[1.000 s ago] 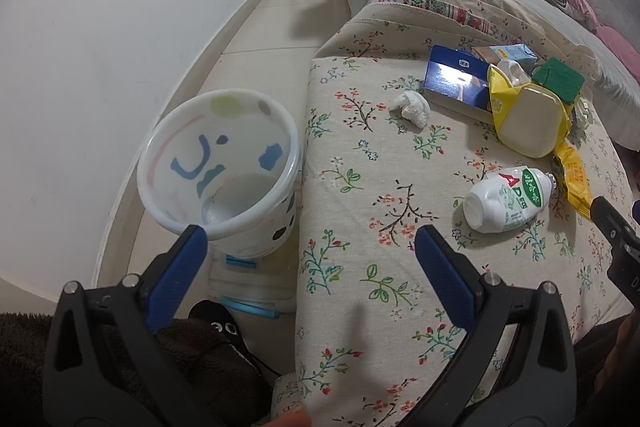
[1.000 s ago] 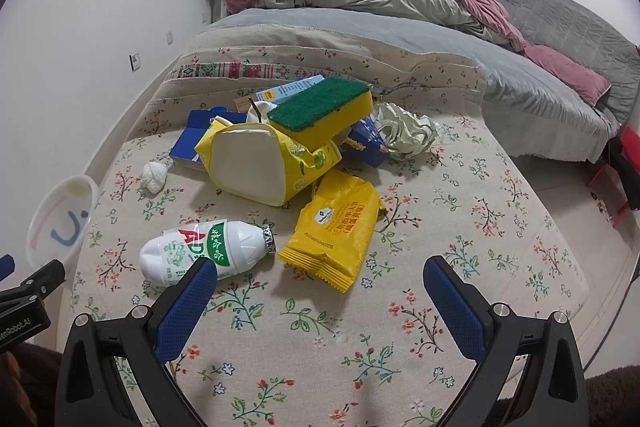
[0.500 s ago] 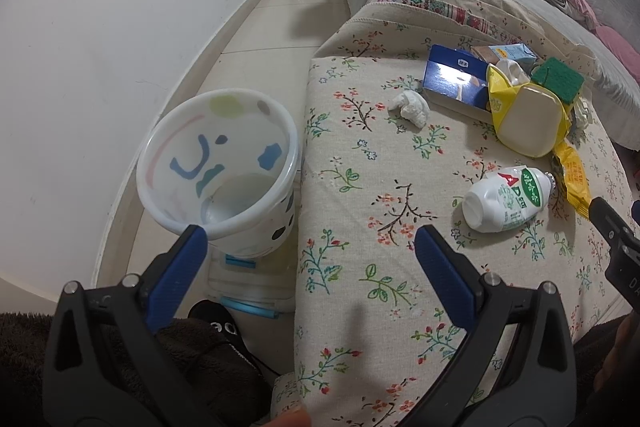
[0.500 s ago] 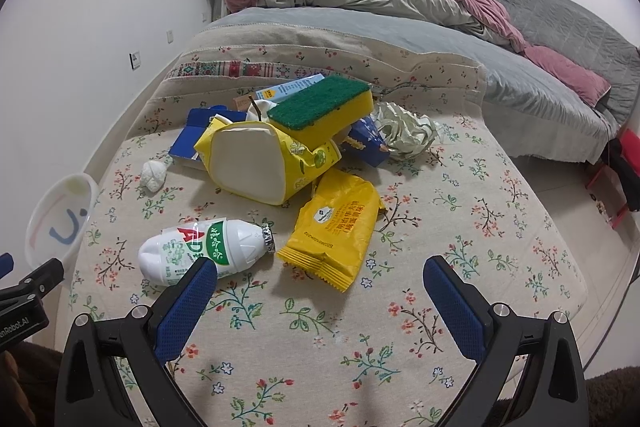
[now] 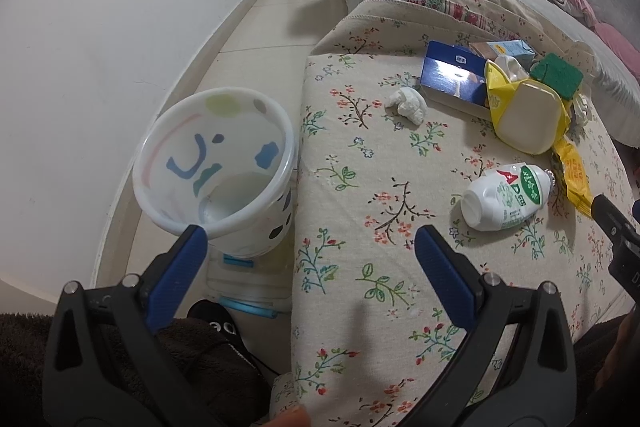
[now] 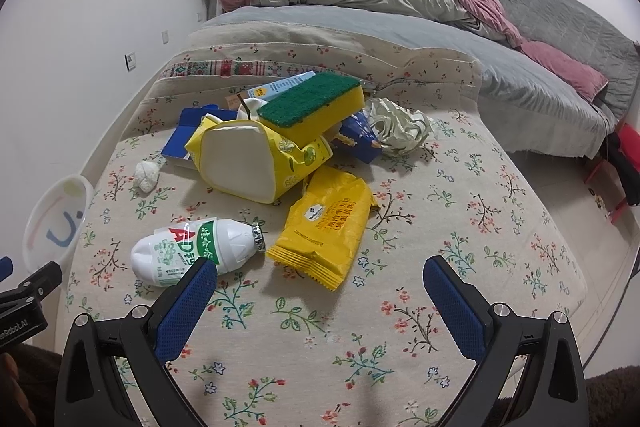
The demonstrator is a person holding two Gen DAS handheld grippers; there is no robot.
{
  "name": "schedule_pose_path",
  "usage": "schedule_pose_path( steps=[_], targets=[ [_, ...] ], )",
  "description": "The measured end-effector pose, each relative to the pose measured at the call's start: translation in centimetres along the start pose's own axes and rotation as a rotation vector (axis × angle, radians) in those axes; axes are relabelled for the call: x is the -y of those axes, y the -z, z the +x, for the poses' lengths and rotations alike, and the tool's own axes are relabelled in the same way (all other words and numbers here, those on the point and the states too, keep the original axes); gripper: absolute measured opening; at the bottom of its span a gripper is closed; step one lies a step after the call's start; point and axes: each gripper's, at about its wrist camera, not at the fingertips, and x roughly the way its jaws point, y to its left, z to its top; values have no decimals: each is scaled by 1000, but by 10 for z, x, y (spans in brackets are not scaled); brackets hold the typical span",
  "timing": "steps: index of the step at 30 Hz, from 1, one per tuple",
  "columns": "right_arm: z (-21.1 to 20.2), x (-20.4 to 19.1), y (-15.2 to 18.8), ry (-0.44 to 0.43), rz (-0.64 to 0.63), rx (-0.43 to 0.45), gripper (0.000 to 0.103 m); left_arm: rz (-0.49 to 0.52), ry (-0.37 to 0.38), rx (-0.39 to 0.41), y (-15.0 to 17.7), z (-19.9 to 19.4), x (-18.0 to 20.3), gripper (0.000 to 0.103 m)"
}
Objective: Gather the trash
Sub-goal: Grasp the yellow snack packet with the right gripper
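A flowered bedspread (image 6: 460, 227) carries the trash; a white bin (image 5: 216, 167) stands on the floor beside it. The yellow pouch (image 6: 256, 163), yellow wrapper (image 6: 328, 223), white bottle (image 6: 192, 247) and tissue wad (image 5: 408, 103) lie loose. Left gripper (image 5: 308, 247) and right gripper (image 6: 320, 271) gape empty

A bottle (image 6: 196, 251) lies on its side near on the tabletop (image 6: 440, 227), a snack packet (image 6: 326, 227) just right of it. Farther back sit a pouch (image 6: 248, 163), a sponge (image 6: 312, 107) on it, and boxes (image 6: 184, 135). A bin (image 5: 212, 163) stands on the floor, left.
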Motion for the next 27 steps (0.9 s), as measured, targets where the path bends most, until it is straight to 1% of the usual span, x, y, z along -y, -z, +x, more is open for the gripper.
schedule_pose_path(
  steps=[8, 13, 15, 17, 22, 27],
  targets=[
    [4, 7, 0, 16, 13, -14, 103, 8, -1, -2, 2, 4, 3, 103],
    [16, 13, -3, 17, 33, -43, 103, 18, -6, -9, 1, 8, 4, 103],
    [24, 15, -9, 6, 31, -65, 103, 25, -12, -17, 1, 12, 3, 103],
    [30, 17, -14, 14, 34, -78, 103, 27, -18, -30, 0, 16, 2, 103],
    [55, 27, -28, -21, 99, -133, 103, 19, -21, -51, -4, 25, -3, 103],
    [75, 28, -36, -30, 111, -172, 103, 20, -26, -63, -9, 33, -5, 103]
  ],
)
